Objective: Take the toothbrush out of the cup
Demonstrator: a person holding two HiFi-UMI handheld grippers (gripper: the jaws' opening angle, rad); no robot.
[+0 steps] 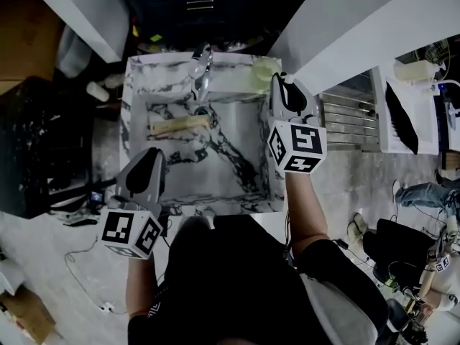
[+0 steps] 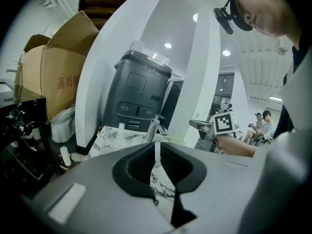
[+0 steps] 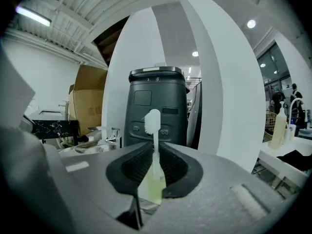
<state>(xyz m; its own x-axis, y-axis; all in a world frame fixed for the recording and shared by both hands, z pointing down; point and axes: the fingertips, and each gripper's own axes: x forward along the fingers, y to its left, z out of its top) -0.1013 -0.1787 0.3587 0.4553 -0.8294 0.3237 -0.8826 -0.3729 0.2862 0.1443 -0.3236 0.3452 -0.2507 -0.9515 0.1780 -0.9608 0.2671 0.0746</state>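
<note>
In the right gripper view a white toothbrush (image 3: pixel 152 122) stands upright with its bristle head on top, and my right gripper (image 3: pixel 156 155) is shut on its handle. Just below the jaws shows the pale green cup (image 3: pixel 152 190). The head view has that cup (image 1: pixel 263 72) on the marble basin's back right corner, with the right gripper (image 1: pixel 282 85) over its right side. The toothbrush cannot be made out there. My left gripper (image 1: pixel 149 157) hovers over the basin's front left rim, apart from the cup. Its jaws (image 2: pixel 156 152) are shut, with nothing between them.
The marble basin (image 1: pixel 136 121) has a chrome faucet (image 1: pixel 201 74) at the back and a beige oblong thing (image 1: pixel 180 126) lying inside. A dark grey machine (image 3: pixel 157 101) stands behind, and cardboard boxes (image 2: pixel 53 82) stand to the left. At the right is a white table (image 1: pixel 413 113).
</note>
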